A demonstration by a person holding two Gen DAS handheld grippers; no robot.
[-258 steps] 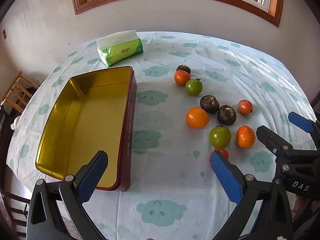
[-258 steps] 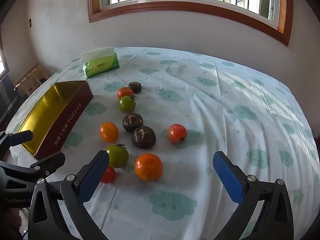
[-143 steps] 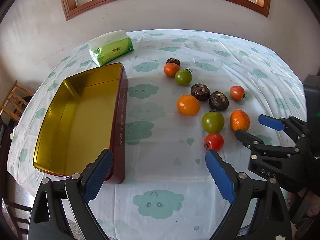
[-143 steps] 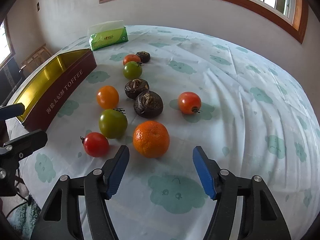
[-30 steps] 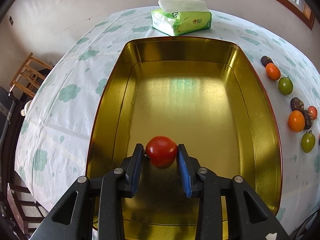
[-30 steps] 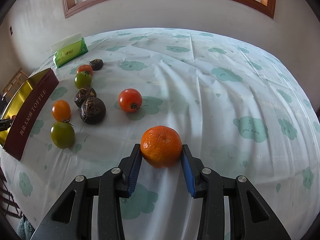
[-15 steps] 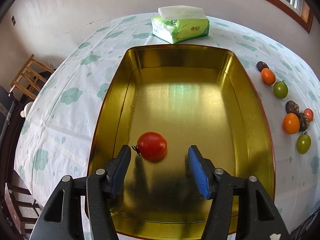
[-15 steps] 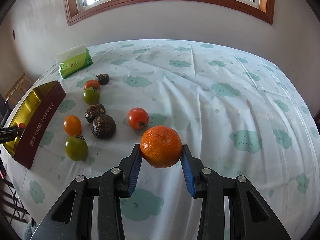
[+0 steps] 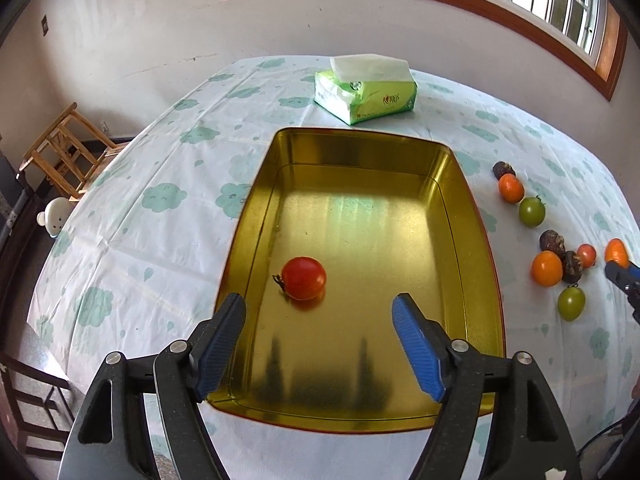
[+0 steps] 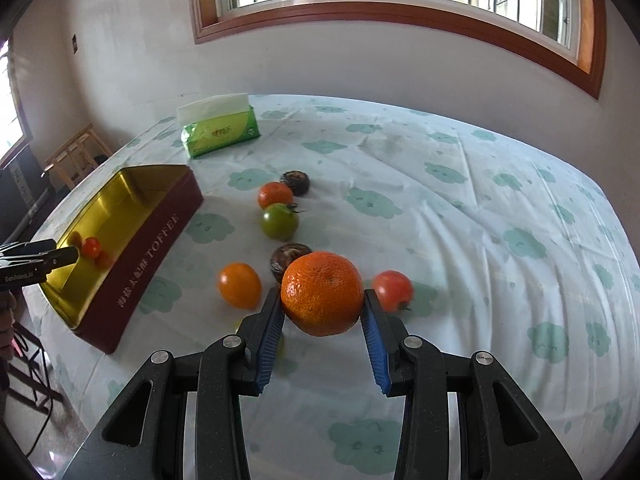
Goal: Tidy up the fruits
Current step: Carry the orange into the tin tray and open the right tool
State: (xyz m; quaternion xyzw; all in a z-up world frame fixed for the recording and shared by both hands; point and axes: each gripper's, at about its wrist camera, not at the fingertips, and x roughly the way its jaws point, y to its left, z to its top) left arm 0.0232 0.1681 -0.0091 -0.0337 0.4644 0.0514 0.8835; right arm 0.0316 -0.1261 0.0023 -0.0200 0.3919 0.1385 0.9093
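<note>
While your left gripper (image 9: 318, 340) hangs over the near end of the gold-lined rectangular tin (image 9: 476, 216), its ribbed blue fingers (image 9: 416, 346) are spreading with nothing between them. 1 smooth, round red tomato (image 9: 303, 278) lies just beyond them on the tin's glossy floor, stem to the left, mirrored in the metal. Your right gripper (image 10: 322, 334) is clamped on a pebbly-skinned orange mandarin (image 10: 322, 293), pinched at both sides and lifted clear of the tabletop (image 10: 480, 240), which wears a creased white cloth printed with green clouds. Under and behind the mandarin sit the loose fruits: a smooth orange fruit (image 10: 239, 285), a red tomato (image 10: 393, 290), a green tomato (image 10: 279, 221) and a wrinkled dark fruit (image 10: 295, 181). A soft green tissue pack (image 9: 365, 89) rests past the tin's far wall.
</note>
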